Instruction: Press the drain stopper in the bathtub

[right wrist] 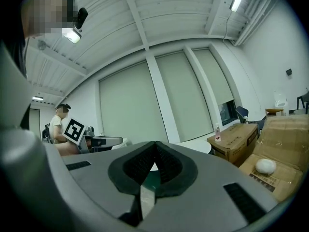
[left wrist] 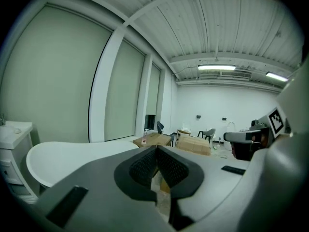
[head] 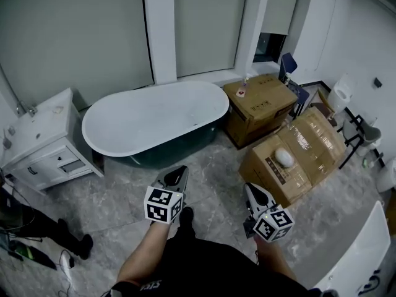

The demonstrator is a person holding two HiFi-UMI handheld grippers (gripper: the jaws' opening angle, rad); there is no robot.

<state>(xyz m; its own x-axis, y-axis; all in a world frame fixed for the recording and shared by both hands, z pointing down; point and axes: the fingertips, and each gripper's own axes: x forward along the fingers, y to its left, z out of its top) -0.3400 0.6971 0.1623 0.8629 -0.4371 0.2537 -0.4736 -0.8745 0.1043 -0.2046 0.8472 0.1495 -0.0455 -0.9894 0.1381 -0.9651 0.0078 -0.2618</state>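
A white oval bathtub [head: 154, 117] with a dark green outer wall stands by the window wall, ahead of me across the marble floor. Its drain stopper is not visible in any view. My left gripper [head: 178, 175] is held low in front of me, jaws shut and empty, pointing toward the tub [left wrist: 72, 154]. My right gripper [head: 254, 192] hangs to its right, also shut with nothing between the pads, and its view shows the tub's rim [right wrist: 200, 145] beyond the jaws. Both grippers are well short of the tub.
A white vanity cabinet [head: 44, 147] stands left of the tub. Cardboard boxes [head: 258, 107] [head: 301, 156] crowd its right end, one bearing a white round object [head: 284, 157]. A small bottle [head: 242, 89] stands on the far box. Another person [right wrist: 60, 129] stands far off.
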